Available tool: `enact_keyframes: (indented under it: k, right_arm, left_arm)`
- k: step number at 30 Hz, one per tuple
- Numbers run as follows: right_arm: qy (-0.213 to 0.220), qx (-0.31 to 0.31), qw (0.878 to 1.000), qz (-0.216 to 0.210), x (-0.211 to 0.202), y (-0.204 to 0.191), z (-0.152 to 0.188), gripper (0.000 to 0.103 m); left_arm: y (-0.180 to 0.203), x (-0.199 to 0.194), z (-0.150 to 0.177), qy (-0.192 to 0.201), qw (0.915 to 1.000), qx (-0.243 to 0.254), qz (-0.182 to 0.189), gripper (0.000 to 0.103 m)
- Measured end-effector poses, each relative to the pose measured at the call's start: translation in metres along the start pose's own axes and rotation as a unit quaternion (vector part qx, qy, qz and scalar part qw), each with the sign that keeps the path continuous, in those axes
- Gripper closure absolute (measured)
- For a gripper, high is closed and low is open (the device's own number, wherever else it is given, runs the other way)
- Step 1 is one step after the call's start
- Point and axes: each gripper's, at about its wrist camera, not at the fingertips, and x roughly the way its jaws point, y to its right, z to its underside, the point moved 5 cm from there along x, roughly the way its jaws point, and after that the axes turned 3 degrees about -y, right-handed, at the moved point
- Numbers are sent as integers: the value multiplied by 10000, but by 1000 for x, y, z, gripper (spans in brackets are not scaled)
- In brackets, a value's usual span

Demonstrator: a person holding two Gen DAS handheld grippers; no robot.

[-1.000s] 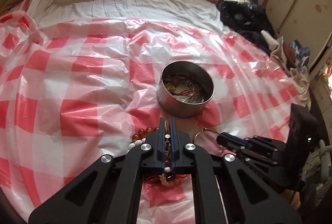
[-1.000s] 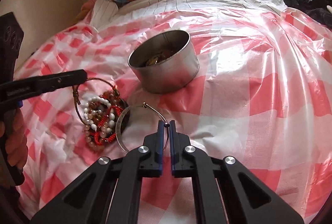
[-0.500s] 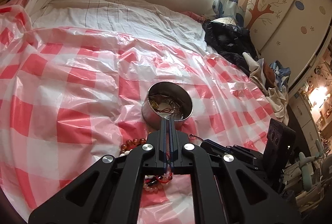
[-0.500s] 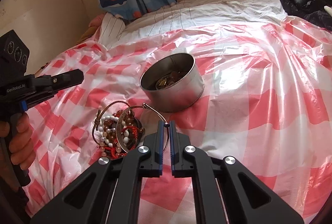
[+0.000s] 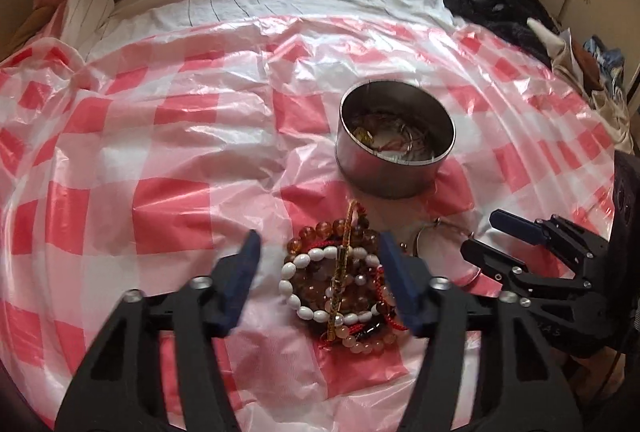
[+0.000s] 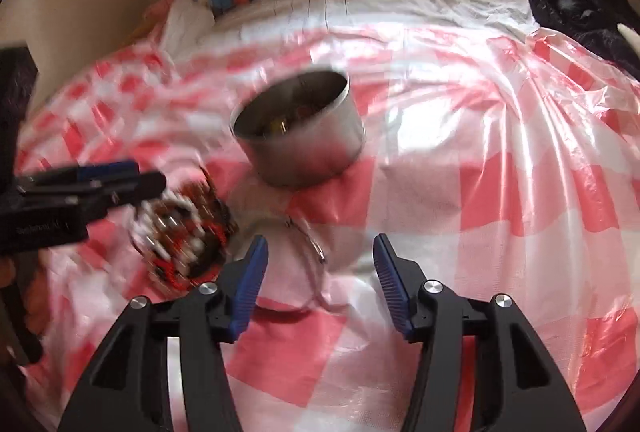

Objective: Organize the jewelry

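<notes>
**Bracelet pile and wire hoop lie loose beside the tin**

The tangle of beaded bracelets, white, amber and red-corded, lies on the pink-and-white checked plastic sheet, just short of the round steel tin that already holds a few pieces. Just beside the pile, toward the right gripper, rests a thin silver wire hoop. Both appear to sit near the tin so each can be lifted in with a short reach.

The left gripper hangs over the bracelets, tilted steeply down, its blue pads standing either side of the pile without pressing it; its jaws have just been opening, and the beads lie released between them. The right gripper points down at the hoop in the same manner, its jaws likewise just opened, wide apart, the hoop lying on the sheet in the gap, free of both pads. In the right wrist view a hand grips the left tool's handle at the frame's edge.
</notes>
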Motion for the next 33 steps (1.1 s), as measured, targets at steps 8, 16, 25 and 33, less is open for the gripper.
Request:
enact_keyframes:
  k: [8, 16, 25, 33]
  right_arm:
    - [-43, -129, 9996, -230, 2, -8, 4, 99]
    - [448, 367, 9951, -797, -20, 0, -9, 99]
    - [1014, 460, 9892, -958, -42, 2, -20, 99]
    - [1065, 434, 9880, -1030, -46, 2, -20, 99]
  left_arm:
    - [11, -17, -2, 206, 9992, 334, -1, 97]
    - [25, -45, -13, 781, 9956, 436, 282, 98]
    - [11, -88, -25, 1431, 9781, -243, 1492, 98]
    - [-1, -81, -24, 1193, 9857, -391, 1125, 100]
